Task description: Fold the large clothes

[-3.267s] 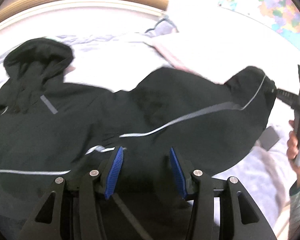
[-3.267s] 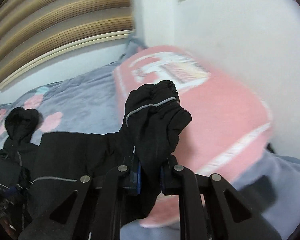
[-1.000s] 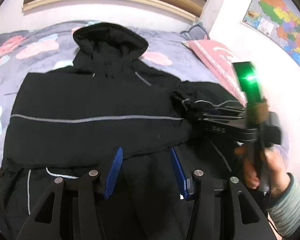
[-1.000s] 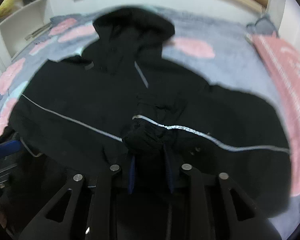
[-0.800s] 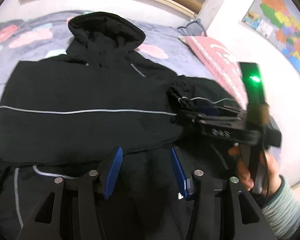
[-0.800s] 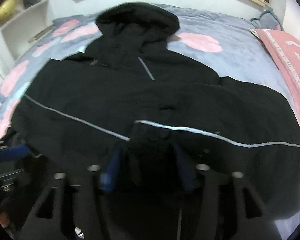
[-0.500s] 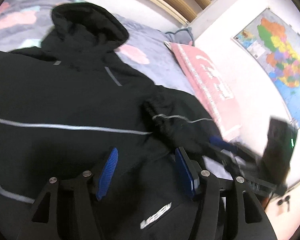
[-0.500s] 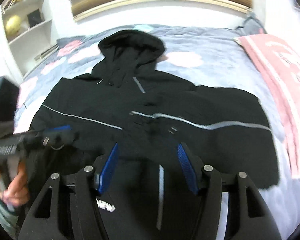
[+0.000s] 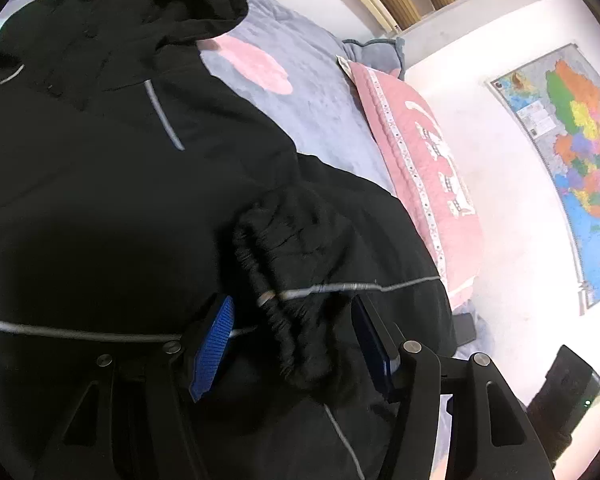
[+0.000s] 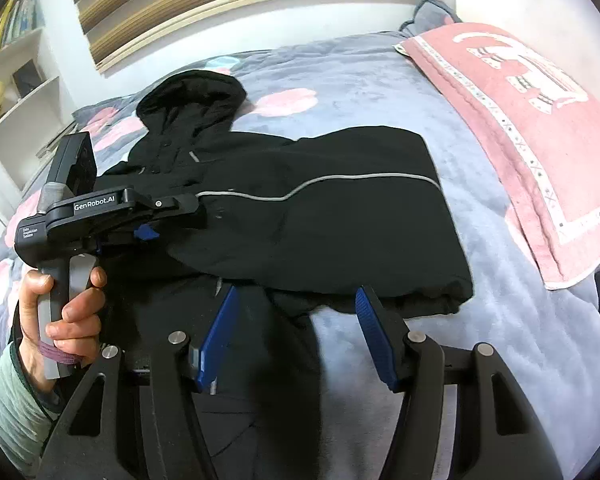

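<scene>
A black hooded jacket [image 10: 300,216] with thin grey reflective stripes lies on the bed, hood [image 10: 192,96] towards the headboard. Its right sleeve is folded across the chest. In the left wrist view the sleeve's elastic cuff [image 9: 276,304] lies between the open blue pads of my left gripper [image 9: 296,344], which hovers just over it. That gripper also shows in the right wrist view [image 10: 156,224], low over the jacket's middle. My right gripper [image 10: 296,336] is open and empty above the jacket's lower edge, near the folded sleeve's bottom.
The bed has a grey-blue cover with pink blotches [image 10: 360,80]. A pink pillow [image 10: 520,128] lies along the right side by the white wall. A map [image 9: 572,152] hangs on that wall. White shelves [image 10: 16,92] stand at the left.
My right gripper let go of the sleeve cuff, opened and drew back towards the jacket's hem. My left gripper moved right and closer until the cuff lies between its open pads.
</scene>
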`<action>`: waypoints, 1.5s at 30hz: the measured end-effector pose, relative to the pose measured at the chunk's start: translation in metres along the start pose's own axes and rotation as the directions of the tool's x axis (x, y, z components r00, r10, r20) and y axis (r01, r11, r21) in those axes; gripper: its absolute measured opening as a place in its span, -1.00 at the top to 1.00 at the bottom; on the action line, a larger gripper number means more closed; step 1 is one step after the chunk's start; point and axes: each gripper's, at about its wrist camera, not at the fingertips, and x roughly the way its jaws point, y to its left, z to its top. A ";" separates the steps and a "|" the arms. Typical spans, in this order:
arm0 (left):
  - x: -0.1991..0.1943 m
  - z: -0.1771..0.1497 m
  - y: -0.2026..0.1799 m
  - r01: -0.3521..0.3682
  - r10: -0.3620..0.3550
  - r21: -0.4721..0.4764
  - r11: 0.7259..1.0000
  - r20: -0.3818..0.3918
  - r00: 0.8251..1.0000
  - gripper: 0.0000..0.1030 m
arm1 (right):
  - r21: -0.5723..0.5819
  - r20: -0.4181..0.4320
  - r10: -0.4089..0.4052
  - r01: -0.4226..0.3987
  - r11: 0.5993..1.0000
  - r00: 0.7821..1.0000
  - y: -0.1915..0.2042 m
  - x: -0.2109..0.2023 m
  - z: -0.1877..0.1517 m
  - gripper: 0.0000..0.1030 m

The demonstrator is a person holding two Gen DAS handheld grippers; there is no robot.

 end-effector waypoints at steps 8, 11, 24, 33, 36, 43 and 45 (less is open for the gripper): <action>-0.022 0.007 -0.011 -0.045 0.040 0.084 0.995 0.061 0.997 0.54 | 0.053 0.020 -0.029 0.028 0.998 0.999 -0.012 -0.005 0.015 -0.27; -0.050 0.014 -0.011 -0.049 0.038 0.110 0.993 0.102 0.994 0.54 | 0.068 0.022 -0.031 0.030 0.997 0.999 -0.011 -0.003 0.029 -0.28; -0.220 0.008 0.076 -0.372 0.331 0.082 0.925 0.308 0.892 0.55 | -0.042 -0.027 0.056 -0.057 0.997 0.998 0.072 0.051 0.073 -0.35; -0.215 -0.011 0.185 -0.340 0.350 -0.089 0.936 0.142 0.926 0.47 | -0.204 -0.124 -0.118 0.091 0.975 0.985 0.137 0.155 0.050 -0.52; -0.219 -0.006 0.182 -0.340 0.352 -0.102 0.935 0.153 0.923 0.44 | -0.263 -0.102 -0.174 0.142 0.954 0.979 0.147 0.159 0.046 -0.53; -0.274 -0.024 0.107 -0.421 0.370 0.047 0.906 0.399 0.839 -0.25 | -0.154 -0.104 -0.081 0.065 0.986 0.991 0.122 0.114 0.057 -0.54; -0.280 -0.021 0.095 -0.390 0.335 0.058 0.919 0.406 0.850 -0.25 | -0.134 -0.058 -0.053 0.045 0.990 0.997 0.121 0.094 0.058 -0.57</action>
